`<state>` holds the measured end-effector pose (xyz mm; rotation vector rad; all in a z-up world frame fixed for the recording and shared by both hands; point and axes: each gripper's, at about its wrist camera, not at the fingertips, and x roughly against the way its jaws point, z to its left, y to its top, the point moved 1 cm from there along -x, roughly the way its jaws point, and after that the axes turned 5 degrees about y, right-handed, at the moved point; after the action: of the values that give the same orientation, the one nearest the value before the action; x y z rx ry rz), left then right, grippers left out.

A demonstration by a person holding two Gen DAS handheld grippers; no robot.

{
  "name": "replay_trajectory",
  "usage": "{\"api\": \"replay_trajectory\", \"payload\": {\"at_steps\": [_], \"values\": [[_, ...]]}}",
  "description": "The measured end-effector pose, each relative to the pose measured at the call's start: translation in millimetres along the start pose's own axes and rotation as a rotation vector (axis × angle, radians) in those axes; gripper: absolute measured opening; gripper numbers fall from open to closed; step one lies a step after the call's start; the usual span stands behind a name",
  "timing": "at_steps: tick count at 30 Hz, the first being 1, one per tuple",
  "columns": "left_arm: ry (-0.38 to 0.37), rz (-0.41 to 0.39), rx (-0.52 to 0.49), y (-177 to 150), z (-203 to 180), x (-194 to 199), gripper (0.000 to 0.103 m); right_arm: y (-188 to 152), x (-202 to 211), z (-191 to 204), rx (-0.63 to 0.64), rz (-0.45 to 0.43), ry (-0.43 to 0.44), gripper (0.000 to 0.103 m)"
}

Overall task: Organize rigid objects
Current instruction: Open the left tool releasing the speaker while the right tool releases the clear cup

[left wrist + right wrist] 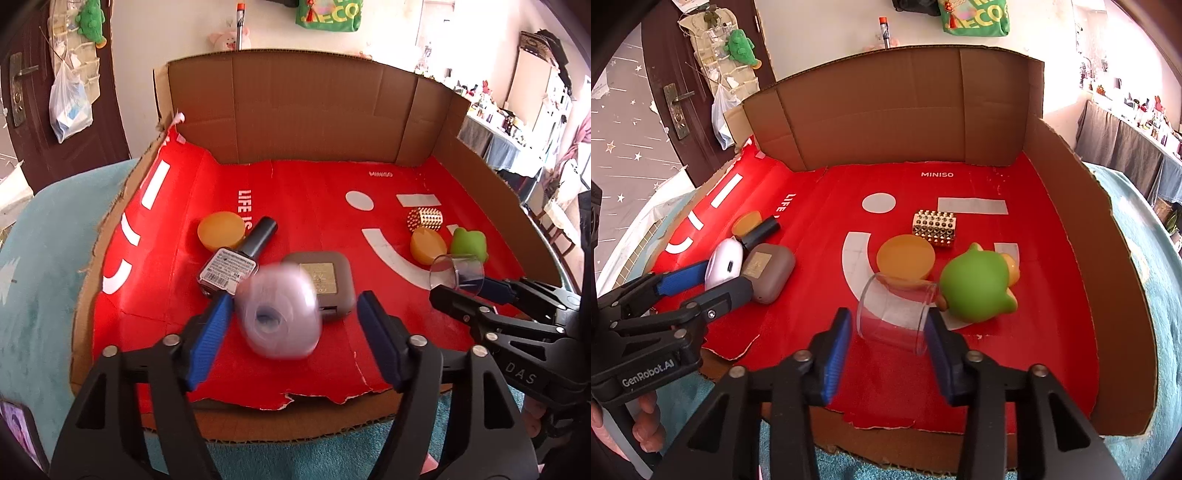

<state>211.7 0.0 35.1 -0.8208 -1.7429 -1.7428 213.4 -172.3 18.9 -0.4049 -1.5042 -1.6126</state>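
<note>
1. On the red floor of the cardboard tray (332, 122), found the white rounded case (280, 314) between the pads of the left gripper (294, 297), smeared by motion blur and gripped by neither pad.
2. Read the left jaws as standing well apart, with clear red floor showing on either side of the case.
3. Noted the case just in front of a grey square case (321, 280) and beside a dark bottle (236, 258) lying on its side.
4. Found the clear cup (897, 306) on its side between the pads of the right gripper (888, 317), its far rim touching or nearly touching the green toy (975, 284) and the amber disc (905, 258).
5. Read the right jaws as parted too: a gap showed at the left pad; could not tell whether the right pad brushed the cup.
6. Judged the cup light, stiff, thin-walled and slick, likely to roll or squirt out; best taken across its middle, wall to wall, with modest pressure.
7. Judged the white case light, hard and smooth, its rounded shell prone to slipping; best pinched across the two flatter faces.
8. Left the gold studded block (934, 229) aside, standing well apart behind the disc.
</note>
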Motion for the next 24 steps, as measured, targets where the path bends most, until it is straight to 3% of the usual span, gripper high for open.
{"api": "replay_trajectory", "payload": {"at_steps": [5, 12, 17, 24], "values": [[0.009, -0.013, -0.003, -0.1, -0.1, 7.9, 0.070, -1.6, 4.3, -1.0, -0.006, -0.002, -0.003, 0.046], [0.024, -0.014, -0.010, -7.8, -1.4, 15.2, 0.072, -5.7, 14.4, 0.0, -0.015, -0.016, 0.007, 0.056], [0.022, -0.022, -0.004, -12.7, -1.2, 22.7, 0.087, -9.6, 24.5, 2.0, -0.016, -0.033, 0.026, 0.065], [0.015, -0.035, 0.019, -18.0, 4.1, 33.4, 0.098, -12.7, 42.2, 6.4, -0.012, -0.081, 0.039, 0.082]]}}
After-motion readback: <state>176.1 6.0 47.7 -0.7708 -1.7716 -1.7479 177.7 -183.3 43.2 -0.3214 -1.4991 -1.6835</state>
